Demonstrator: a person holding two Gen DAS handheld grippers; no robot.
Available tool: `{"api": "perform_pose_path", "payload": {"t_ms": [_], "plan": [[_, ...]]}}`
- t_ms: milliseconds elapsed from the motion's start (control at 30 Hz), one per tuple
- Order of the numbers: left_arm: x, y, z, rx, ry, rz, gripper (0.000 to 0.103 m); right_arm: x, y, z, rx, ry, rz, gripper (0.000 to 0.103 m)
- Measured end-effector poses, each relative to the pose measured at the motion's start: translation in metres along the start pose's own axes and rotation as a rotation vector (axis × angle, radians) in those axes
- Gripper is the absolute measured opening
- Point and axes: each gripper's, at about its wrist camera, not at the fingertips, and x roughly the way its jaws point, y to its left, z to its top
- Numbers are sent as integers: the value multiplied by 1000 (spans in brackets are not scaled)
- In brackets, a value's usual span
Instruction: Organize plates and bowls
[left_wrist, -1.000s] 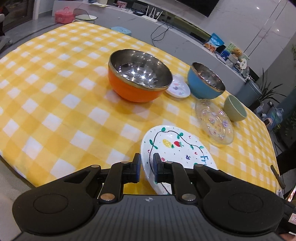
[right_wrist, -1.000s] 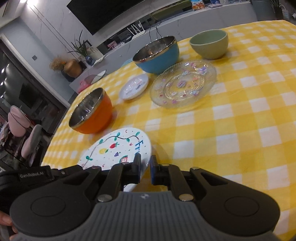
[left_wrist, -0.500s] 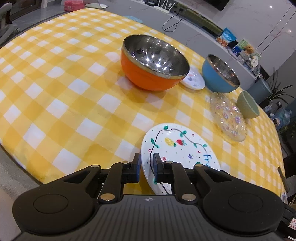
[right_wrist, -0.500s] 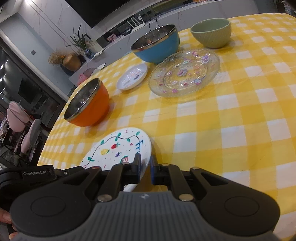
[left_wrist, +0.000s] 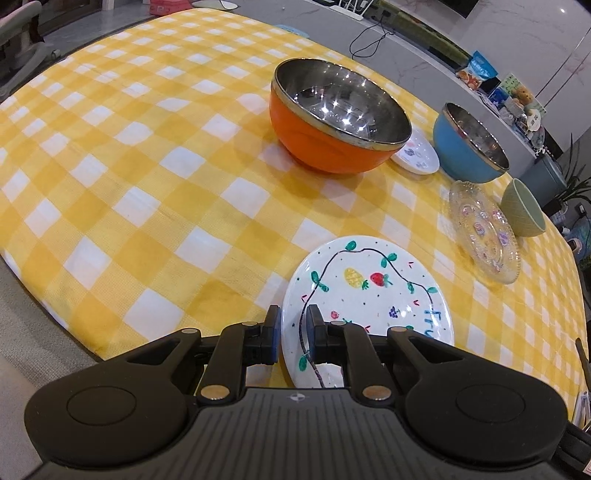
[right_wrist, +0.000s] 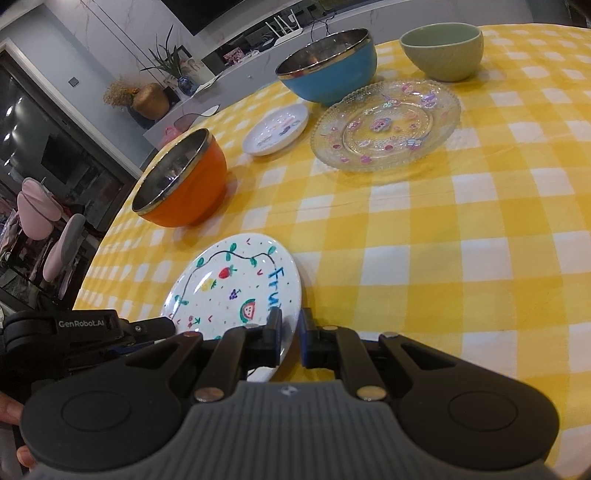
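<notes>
A white plate painted with fruit (left_wrist: 369, 288) (right_wrist: 236, 284) lies at the near edge of the yellow checked table (left_wrist: 147, 184). My left gripper (left_wrist: 293, 332) is shut on its near left rim. On the plate's near right rim my right gripper (right_wrist: 290, 334) is shut. The left gripper's black body (right_wrist: 92, 325) shows at the left of the right wrist view. Further back stand an orange steel-lined bowl (left_wrist: 306, 144) (right_wrist: 192, 188), a small white plate (left_wrist: 417, 155) (right_wrist: 277, 129), a blue bowl (left_wrist: 465, 155) (right_wrist: 332, 77), a clear glass plate (left_wrist: 484, 232) (right_wrist: 388, 125) and a green bowl (left_wrist: 522, 214) (right_wrist: 443, 51).
Beyond the table's far side runs a grey counter (left_wrist: 424, 55) with snack bags and cables. Pink chairs (right_wrist: 40, 214) stand off the table's left side in the right wrist view. A person's fingers (right_wrist: 11, 410) hold the left tool.
Both grippers stay shut on the fruit plate. Both views have tipped a little further down at the table, and the orange bowl looks nearer in the left wrist view.
</notes>
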Motion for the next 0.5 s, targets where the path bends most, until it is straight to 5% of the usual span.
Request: {"api": "perform_pose_path", "payload": {"t_ms": [233,300,500], "plan": [[-8,0,-2,-11,-44,-2,17,-2,1,0,4,-4,5,13],[-14,1,-2,-13,-77,-27,21,-6,2,-1,3,-22,-13,34],[-30,-9,-1,26,-151,-84,25,-26,-1,4,10,-98,-32,37]]}}
